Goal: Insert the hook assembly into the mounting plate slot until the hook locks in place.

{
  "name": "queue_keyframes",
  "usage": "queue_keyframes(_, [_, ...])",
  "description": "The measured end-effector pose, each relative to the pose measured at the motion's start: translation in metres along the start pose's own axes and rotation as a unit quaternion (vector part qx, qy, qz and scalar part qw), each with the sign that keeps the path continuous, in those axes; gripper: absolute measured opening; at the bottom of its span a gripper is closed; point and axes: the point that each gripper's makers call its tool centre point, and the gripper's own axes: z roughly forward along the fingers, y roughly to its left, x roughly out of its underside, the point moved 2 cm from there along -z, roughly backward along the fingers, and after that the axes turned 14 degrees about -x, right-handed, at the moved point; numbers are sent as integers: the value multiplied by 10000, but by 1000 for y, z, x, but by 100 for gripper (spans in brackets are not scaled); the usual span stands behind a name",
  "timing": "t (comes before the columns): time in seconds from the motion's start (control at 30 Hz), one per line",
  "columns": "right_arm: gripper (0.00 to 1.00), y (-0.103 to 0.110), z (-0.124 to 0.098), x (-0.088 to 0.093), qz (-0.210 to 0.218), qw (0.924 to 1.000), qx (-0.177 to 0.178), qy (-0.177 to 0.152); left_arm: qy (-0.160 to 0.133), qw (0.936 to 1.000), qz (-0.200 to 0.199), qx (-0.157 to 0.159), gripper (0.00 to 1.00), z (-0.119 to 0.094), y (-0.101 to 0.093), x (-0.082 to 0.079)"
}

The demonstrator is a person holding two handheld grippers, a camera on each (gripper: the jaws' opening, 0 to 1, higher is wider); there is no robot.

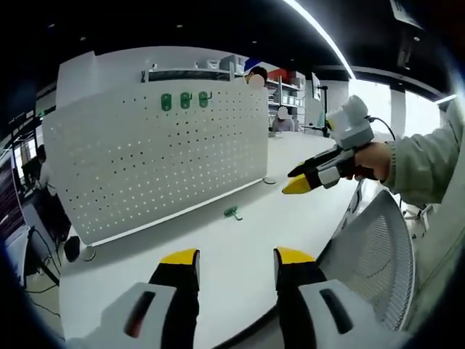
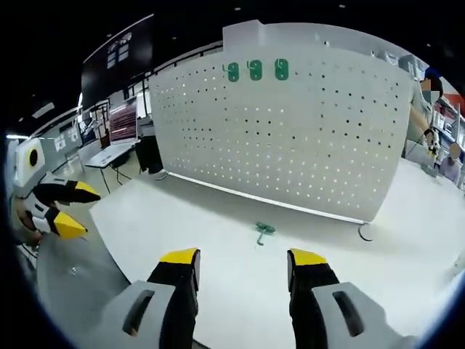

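The green hook (image 2: 263, 231) lies on the white tabletop (image 2: 218, 240) near the foot of the upright perforated plate (image 2: 290, 123), where three green hooks (image 2: 254, 70) hang near the top, while the left tongs (image 1: 236, 256) and right tongs (image 2: 243, 257) are both open and hold nothing.

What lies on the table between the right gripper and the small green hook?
Nothing: in the right gripper view, bare white table separates the open right gripper from the small green hook.
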Motion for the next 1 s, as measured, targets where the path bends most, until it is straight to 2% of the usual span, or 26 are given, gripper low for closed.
queue_keyframes(0.07, [48,5,-5,2,83,9999,-109,48,4,10000,3,6,42,1,0,0])
queue_keyframes(0.33, [49,11,-27,5,58,9999,-132,31,30,10000,9,39,42,3,-1,0])
queue_keyframes(0.63, [49,19,-50,12,187,9997,-72,-128,46,10000,32,71,42,3,-3,0])
queue_keyframes(1.0, [49,21,-63,18,373,9988,12,-307,124,9998,-23,170,41,2,-8,1])
